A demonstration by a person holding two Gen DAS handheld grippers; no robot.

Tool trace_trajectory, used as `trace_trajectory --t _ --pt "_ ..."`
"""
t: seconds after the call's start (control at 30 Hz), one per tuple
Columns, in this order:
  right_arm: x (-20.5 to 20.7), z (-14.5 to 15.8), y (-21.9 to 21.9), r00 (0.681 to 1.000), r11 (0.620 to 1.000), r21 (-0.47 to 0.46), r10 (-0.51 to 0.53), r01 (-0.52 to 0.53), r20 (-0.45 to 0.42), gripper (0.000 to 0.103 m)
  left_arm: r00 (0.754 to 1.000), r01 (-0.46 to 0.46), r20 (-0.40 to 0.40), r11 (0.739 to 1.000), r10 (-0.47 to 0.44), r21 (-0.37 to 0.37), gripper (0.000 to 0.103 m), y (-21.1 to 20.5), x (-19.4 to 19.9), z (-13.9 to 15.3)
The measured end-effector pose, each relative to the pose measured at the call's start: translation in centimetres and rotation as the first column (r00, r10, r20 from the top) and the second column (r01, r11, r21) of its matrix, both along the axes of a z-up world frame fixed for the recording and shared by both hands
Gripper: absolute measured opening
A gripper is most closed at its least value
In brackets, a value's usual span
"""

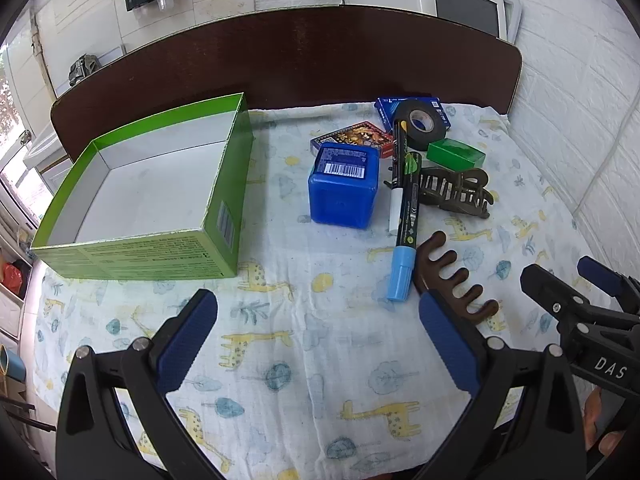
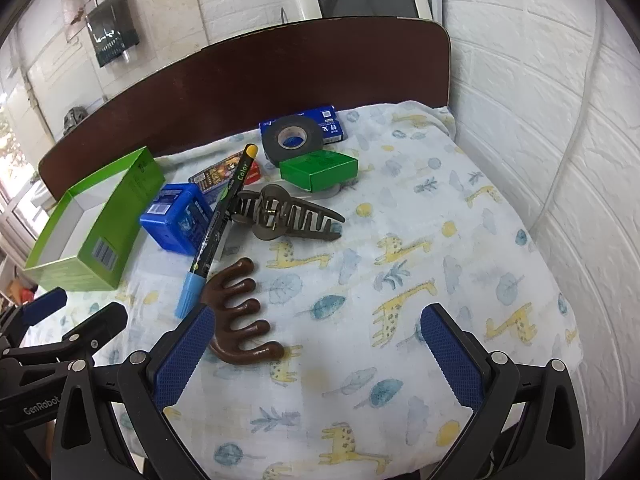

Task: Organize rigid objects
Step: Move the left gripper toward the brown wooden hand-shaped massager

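Tongs on both sides stood spread to their widest, nothing between the blue pads of either. The left gripper (image 1: 318, 340) hovered above the giraffe-print cloth (image 1: 280, 360), angled downward, holding nothing; its right finger (image 1: 448, 344) overlapped the near edge of the brown wooden comb-shaped massager (image 1: 448, 276) in the left wrist view, though contact could not be confirmed.

Items were noted from left to right. The open green cardboard box (image 1: 132, 256) sat at the left of the cloth, its white interior bare. Just beside it stood a blue plastic cube (image 1: 343, 190) with a barcode label on top. Behind the cube lay a patterned card pack (image 1: 352, 136). A black marker with a light-blue cap (image 1: 405, 216) lay lengthwise beside the cube, cap nearest the tongs, with the massager just beside the cap. A dark olive claw hair clip (image 1: 456, 192) lay to the right of the marker. Behind it were a small green box (image 1: 456, 154), a roll of black tape (image 1: 420, 122) and a blue packet (image 1: 408, 110) beneath the tape.

The right gripper (image 2: 318, 360) hung over bare cloth at the right, pads equally far apart and unloaded; its left finger (image 2: 184, 360) overlapped the massager's curved handle, contact again uncertain.
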State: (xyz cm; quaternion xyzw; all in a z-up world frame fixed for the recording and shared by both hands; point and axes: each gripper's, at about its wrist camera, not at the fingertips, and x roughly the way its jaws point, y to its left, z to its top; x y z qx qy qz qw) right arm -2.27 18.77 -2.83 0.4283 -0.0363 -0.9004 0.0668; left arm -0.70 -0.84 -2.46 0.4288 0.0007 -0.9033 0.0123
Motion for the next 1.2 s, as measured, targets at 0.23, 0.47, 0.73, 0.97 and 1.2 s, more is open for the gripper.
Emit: trace_trajectory --t 0.23,0.47,0.73,0.97,1.2 --pt "-0.1 -0.4 0.0 1.0 1.0 0.0 0.013 -0.013 0.017 0.103 1.0 -0.005 0.003 1.0 0.005 -0.01 0.1 -0.3 -0.3 0.0" --pt "0.2 -0.3 -0.1 0.999 0.999 -0.016 0.035 -0.035 0.013 0.103 1.0 -0.001 0.029 1.0 0.0 0.016 0.095 -0.4 -0.9 -0.6" --pt "-0.4 -0.9 0.3 0.998 0.997 -0.063 0.049 -0.047 0.028 0.095 0.999 0.025 0.047 0.999 -0.027 0.041 0.088 0.2 -1.3 -1.0" --pt "-0.8 -1.4 0.3 0.997 0.994 -0.093 0.069 -0.064 0.046 0.074 0.994 0.083 0.067 0.993 -0.088 0.082 0.072 1.2 -1.8 -1.2" --pt "-0.3 -2.1 -0.3 0.983 0.979 -0.144 0.157 -0.142 0.097 0.058 0.99 0.098 0.094 0.991 -0.107 0.092 0.063 1.2 -2.0 -1.8"
